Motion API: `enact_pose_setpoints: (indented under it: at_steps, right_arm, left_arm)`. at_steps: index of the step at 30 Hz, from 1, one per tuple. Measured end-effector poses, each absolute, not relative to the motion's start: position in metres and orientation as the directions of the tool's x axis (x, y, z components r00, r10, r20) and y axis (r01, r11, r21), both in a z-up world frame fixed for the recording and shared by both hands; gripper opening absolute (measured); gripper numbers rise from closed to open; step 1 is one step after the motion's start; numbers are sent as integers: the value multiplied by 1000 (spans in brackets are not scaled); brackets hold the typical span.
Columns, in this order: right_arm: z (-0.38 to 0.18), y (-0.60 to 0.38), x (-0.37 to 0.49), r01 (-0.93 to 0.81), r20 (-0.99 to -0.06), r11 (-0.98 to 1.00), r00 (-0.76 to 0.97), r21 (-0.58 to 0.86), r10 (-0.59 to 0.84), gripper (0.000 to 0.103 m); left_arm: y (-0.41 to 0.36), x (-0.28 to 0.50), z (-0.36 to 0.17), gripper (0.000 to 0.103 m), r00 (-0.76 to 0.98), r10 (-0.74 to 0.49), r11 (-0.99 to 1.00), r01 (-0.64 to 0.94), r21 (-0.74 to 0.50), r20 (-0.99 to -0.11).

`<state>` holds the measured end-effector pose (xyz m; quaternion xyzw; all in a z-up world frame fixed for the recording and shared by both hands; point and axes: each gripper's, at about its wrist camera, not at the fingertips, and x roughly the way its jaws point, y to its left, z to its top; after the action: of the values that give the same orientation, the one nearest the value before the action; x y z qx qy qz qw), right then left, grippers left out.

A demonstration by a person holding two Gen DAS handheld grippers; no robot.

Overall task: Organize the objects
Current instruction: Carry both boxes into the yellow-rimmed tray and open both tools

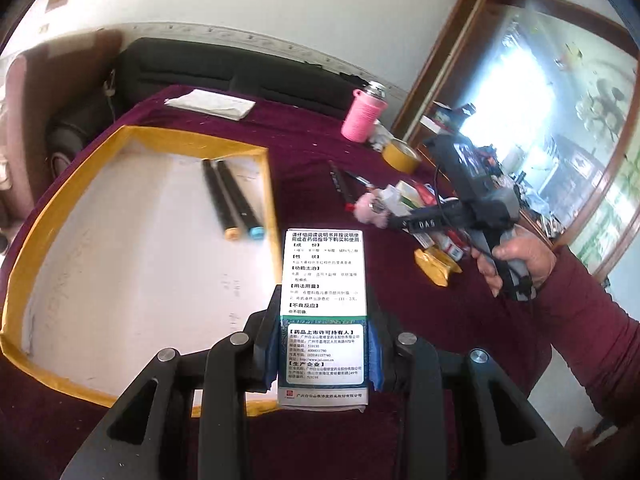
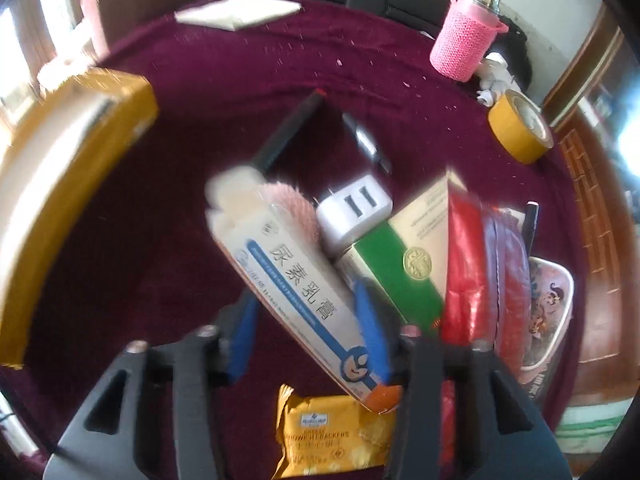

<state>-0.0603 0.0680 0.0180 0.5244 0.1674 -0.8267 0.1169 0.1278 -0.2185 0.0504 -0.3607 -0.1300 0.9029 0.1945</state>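
Left gripper (image 1: 324,352): jaws clamped on a white medicine box (image 1: 323,312), held upright just beside the yellow-rimmed tray (image 1: 48,216). Right gripper (image 2: 308,340): jaws closed on a blue-striped ointment box (image 2: 296,284), well right of that tray, above the cracker packet (image 2: 332,436) on the table (image 2: 240,80).

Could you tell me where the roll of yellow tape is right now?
The roll of yellow tape sits at the far right of the maroon tablecloth, just beside the pink knitted bottle.
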Motion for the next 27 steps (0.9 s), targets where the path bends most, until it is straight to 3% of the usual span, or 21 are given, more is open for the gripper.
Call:
enact_pose_setpoints:
  at_steps: [3, 5, 6, 13, 17, 24, 27]
  right_arm:
    - [8, 61, -60, 345, -891, -903, -446, -255, 81, 24]
    - [16, 66, -59, 313, -888, -922, -455, -227, 64, 19]
    - [21, 70, -59, 294, -890, -935, -453, -200, 48, 11]
    - [37, 104, -50, 191, -896, -982, -439, -15, -71, 9]
    - [64, 112, -33, 194, -862, -970, -457, 145, -220, 9]
    - [97, 43, -24, 329, -782, -854, -361, 402, -507, 9]
    - [86, -1, -39, 339, -753, -797, -284, 499, -593, 10]
  left_arm:
    - [-228, 128, 47, 29, -673, 437, -892, -240, -383, -597]
    - [-230, 130, 47, 29, -675, 438, -891, -238, -386, -594]
    - [-230, 129, 46, 29, -674, 439, -890, -238, -388, -594]
    - [-237, 131, 48, 29, -681, 421, -895, -203, -398, -599]
    - [-244, 133, 67, 29, -699, 384, -913, -191, -360, -603]
    - [-269, 91, 100, 29, -718, 256, -962, -126, -241, -648]
    - [-289, 54, 97, 29, -689, 277, -952, -101, -290, -669]
